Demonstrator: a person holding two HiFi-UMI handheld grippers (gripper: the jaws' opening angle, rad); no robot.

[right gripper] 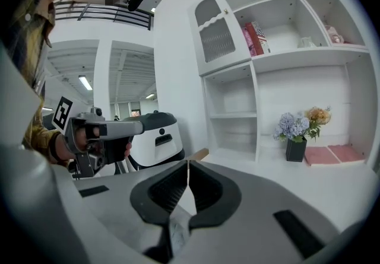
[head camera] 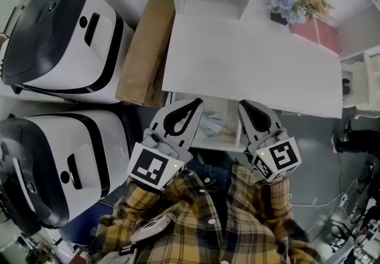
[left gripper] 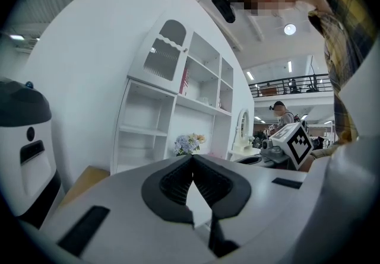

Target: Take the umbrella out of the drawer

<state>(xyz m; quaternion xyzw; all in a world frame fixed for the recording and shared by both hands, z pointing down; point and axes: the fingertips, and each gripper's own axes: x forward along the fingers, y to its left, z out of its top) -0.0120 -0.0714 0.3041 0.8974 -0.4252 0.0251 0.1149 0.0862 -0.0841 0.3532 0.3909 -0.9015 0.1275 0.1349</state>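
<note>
Reaching has barely begun, I judge. The left gripper [head camera: 195, 104], at seven o'clock of the cabinet top [head camera: 249, 61], is closed tight and holds nothing. At its three o'clock the drawer [head camera: 217, 145] looks open, the umbrella indistinct among pale contents, and the right gripper [head camera: 244, 106] is likewise closed and empty, so jaws must part first.

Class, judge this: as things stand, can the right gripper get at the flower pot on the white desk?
Probably yes. The desktop between the right gripper and the flower pot looks bare, though its shut jaws must open first.
</note>
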